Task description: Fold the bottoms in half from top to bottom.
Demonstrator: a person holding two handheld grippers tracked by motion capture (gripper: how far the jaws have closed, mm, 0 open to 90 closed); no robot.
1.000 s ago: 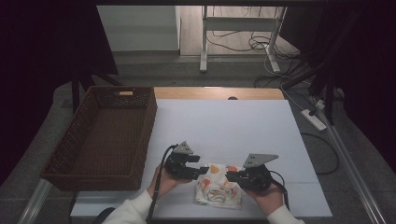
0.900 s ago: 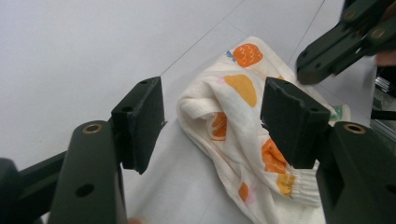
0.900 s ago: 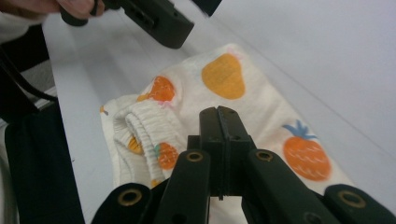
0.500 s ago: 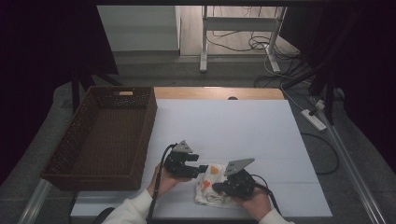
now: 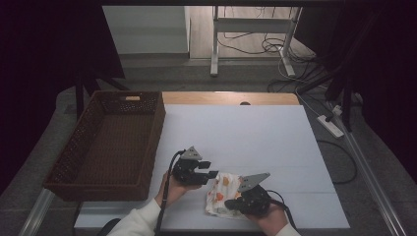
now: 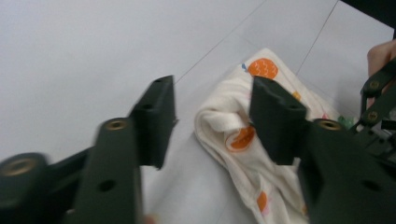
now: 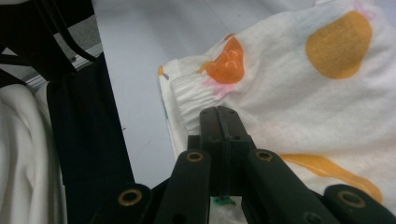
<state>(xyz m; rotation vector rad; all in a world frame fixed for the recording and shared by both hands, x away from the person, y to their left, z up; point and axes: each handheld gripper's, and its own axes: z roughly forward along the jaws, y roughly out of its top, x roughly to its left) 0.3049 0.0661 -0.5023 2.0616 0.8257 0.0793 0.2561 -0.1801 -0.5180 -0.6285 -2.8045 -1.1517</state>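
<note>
Right gripper view: crumpled cream cloth (image 7: 299, 84) with orange prints, right tongs (image 7: 220, 122) together above it, left tongs (image 6: 212, 116) apart.

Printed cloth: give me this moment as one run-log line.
left gripper: open beside printed cloth | right gripper: jaws shut at cloth edge | wicker basket: left of mat

The cloth (image 5: 223, 194) lies on the table (image 5: 246, 132) near your front edge, between your left gripper (image 5: 209, 169) and your right gripper (image 5: 231, 202). The basket (image 5: 105, 140) sits at the table's left side, well apart from the cloth.
</note>
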